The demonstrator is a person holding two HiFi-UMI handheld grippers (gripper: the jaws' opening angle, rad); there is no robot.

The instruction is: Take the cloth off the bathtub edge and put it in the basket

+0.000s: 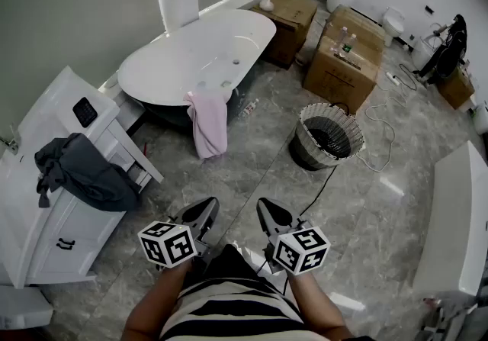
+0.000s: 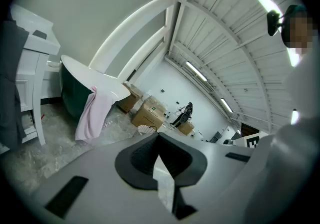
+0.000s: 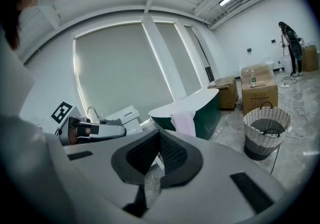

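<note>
Holding both pairs of jaws pressed together, empty: left gripper [image 1: 206, 210], right gripper [image 1: 267, 211]. Well ahead of both tips, a pale pink soft cloth [image 1: 207, 122] drapes over the white oval bathtub [image 1: 198, 49] rim. Likely light and floppy; pinch the fold at the rim. Round white-and-grey woven basket [image 1: 309, 150] is ahead-right. The right gripper view shows it whole; the left gripper view shows only its rim.

No legible text, brand, number or sign anywhere. Black-and-white square patterns on left white marker cube [image 1: 168, 243] and right white marker cube [image 1: 302, 249]: codes only, no letters. Greenish label [image 2: 152, 108] on brown cardboard box [image 2: 146, 117]: too small to read.
</note>
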